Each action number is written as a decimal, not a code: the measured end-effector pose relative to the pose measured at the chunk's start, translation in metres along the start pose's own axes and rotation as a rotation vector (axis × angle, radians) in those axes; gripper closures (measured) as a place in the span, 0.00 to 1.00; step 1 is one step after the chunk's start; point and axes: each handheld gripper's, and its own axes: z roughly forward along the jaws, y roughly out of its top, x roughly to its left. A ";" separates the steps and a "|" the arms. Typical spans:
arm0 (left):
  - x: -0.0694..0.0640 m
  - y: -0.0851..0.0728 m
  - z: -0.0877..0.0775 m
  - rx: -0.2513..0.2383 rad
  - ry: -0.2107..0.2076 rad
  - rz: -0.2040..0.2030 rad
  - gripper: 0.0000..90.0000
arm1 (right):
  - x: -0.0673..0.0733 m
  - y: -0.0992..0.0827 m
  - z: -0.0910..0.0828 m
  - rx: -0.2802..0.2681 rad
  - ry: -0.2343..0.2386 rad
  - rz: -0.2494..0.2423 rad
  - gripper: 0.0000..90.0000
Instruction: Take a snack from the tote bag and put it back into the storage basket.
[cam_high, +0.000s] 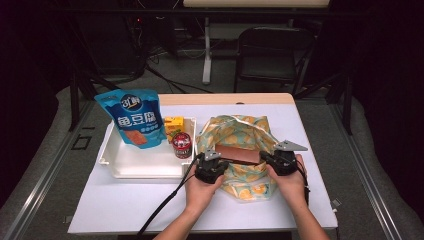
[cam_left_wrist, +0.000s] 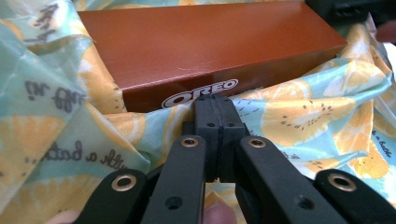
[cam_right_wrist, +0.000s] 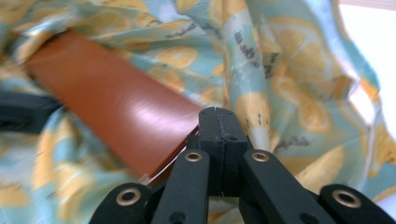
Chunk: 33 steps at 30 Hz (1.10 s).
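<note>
One brown Oreo box (cam_high: 239, 154) lies across the open mouth of one lemon-print cloth bag (cam_high: 240, 131) on the white table (cam_high: 310, 150), resting on the bag's crumpled fabric. Two grippers flank it: the left gripper (cam_high: 210, 162) is at the box's left end and the right gripper (cam_high: 275, 159) at its right end, each held in one hand. In the left gripper view the jaws are pressed together with nothing between them, their tips just before the box's printed side. In the right gripper view the jaws are likewise together and empty, close to the box's end. To the left sits one white tray (cam_high: 142, 165) holding three things: one blue snack pouch (cam_high: 132, 117), one yellow carton (cam_high: 173, 125) and one red can (cam_high: 182, 145).
</note>
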 end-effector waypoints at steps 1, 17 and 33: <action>0.000 0.000 0.001 0.001 0.002 0.004 1.00 | 0.001 -0.001 -0.002 0.003 0.005 -0.010 1.00; -0.003 -0.001 -0.001 0.004 -0.001 0.033 1.00 | 0.025 -0.007 -0.019 -0.029 0.061 -0.068 1.00; 0.003 -0.001 0.001 -0.003 0.017 0.010 1.00 | 0.001 0.020 0.021 -0.006 0.003 0.025 1.00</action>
